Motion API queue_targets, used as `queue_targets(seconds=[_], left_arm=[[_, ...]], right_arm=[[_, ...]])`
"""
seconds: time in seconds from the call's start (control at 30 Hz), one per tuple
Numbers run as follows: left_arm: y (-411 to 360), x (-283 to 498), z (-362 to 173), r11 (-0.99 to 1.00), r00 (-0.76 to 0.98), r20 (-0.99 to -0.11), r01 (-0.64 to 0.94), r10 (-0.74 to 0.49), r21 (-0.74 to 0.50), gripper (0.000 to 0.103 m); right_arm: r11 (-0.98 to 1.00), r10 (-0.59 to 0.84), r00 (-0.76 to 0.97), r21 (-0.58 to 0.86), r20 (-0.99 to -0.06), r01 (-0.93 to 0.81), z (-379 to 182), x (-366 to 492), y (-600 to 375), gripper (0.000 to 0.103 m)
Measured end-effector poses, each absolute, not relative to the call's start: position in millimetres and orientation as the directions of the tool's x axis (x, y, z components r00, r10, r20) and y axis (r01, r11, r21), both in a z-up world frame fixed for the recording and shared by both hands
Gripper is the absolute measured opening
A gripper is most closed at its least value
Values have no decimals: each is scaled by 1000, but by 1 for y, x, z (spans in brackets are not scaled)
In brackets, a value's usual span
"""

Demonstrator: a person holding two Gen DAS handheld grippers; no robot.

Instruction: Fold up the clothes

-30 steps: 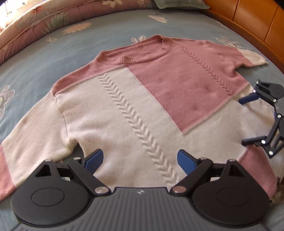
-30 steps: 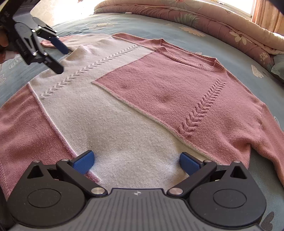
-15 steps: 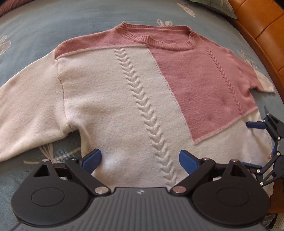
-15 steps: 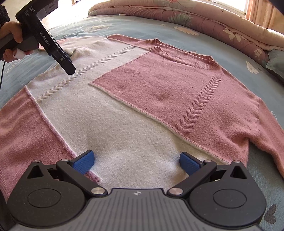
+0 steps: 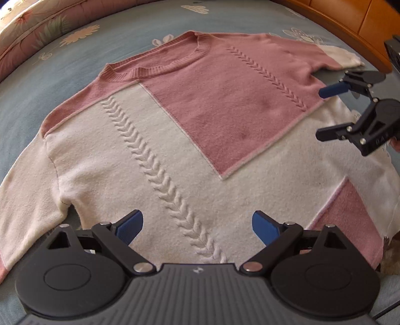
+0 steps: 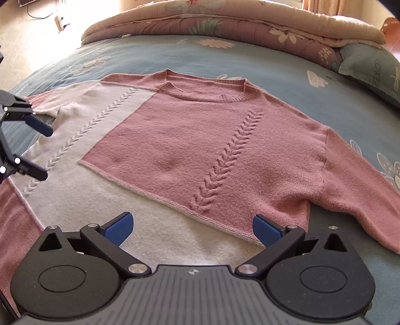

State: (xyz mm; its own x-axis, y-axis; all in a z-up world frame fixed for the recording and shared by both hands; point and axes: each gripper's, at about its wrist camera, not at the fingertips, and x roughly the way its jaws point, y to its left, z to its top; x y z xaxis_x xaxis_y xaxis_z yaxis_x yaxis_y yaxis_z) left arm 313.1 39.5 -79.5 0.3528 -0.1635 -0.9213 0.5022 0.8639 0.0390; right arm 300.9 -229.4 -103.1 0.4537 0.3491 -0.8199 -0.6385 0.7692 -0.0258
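A pink and cream knitted sweater [image 5: 190, 140] lies flat, front up, on the bed, both sleeves spread out; in the right wrist view the sweater [image 6: 205, 150] fills the middle. My left gripper [image 5: 197, 228] hovers open over the cream hem near the cable stitch, holding nothing. My right gripper [image 6: 193, 228] is open above the hem where pink meets cream, also with nothing in it. Each gripper shows in the other's view: the right gripper [image 5: 325, 113] at the right edge, the left gripper [image 6: 42, 152] at the left edge, both above the sweater's sides.
The blue flowered bedsheet [image 5: 75, 75] surrounds the sweater. A rolled floral quilt [image 6: 237, 22] lies along the far side, with a green pillow [image 6: 370, 70] beside it. A wooden bed frame [image 5: 350, 22] borders the mattress. Bare floor [image 6: 37, 30] lies beyond the bed.
Both grippers have shifted over the sweater while staying open. The left view swung from the cream side back toward the middle. The right view moved toward the pink sleeve, and the left gripper dropped lower in it.
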Motion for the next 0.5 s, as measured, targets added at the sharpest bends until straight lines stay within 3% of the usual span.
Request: queue_targets(seconds=[0.27, 0.5], left_arm=[[62, 279, -79, 862, 331, -936, 502, -118, 69, 94], [13, 237, -82, 692, 326, -915, 718, -236, 77, 94]], right_arm=[[750, 317, 441, -62, -840, -658, -96, 286, -256, 103], [597, 435, 365, -40, -823, -801, -86, 249, -229, 103]])
